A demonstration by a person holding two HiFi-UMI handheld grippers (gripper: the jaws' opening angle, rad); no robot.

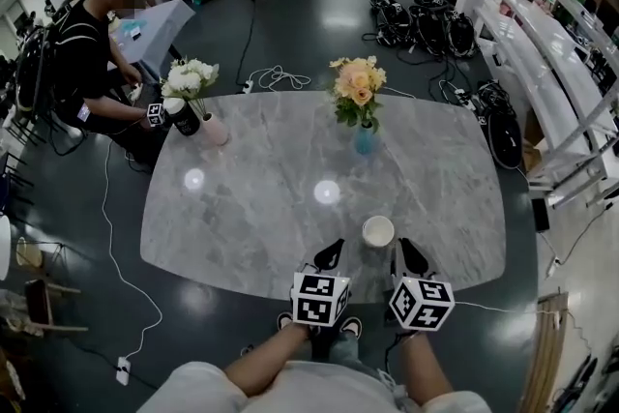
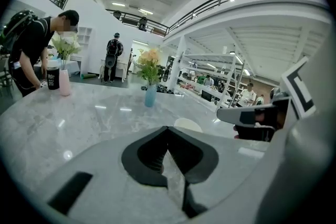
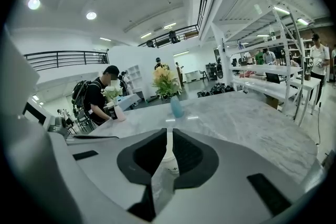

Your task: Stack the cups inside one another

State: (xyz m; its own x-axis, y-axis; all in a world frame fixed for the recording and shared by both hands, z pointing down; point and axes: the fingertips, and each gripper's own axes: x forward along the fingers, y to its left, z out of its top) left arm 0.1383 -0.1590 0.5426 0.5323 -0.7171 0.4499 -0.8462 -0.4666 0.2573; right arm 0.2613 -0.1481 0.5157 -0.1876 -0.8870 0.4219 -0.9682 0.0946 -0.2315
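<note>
Head view shows both tools low over the near edge of the grey marbled surface. Our left hand-held gripper has its jaws pressed together with nothing between them. Our right hand-held gripper has its jaws drawn almost together, with only a thin slit left. In the right gripper view a sliver of white fills that slit. We take it for the cup seen past the jaws rather than a grip, because from above the cup stands free.

The white paper cup stands on the surface between the two tools and a little ahead of both. It is upright, its long axis vertical and its round mouth facing up. It lies ahead and to the right of our left tips, and ahead and slightly to the left of our right tips. It is just beside the right tips, so the right hand is the nearer. We see only one rim and cannot tell how many cups are nested in it.

Some dark print shows low on the cup's wall in the right gripper view, too small to read. Farther off stands a blue vase of peach flowers. At the far left corner, beside a pink vase of white flowers, a black cup bears white lettering that we cannot read either.
</note>
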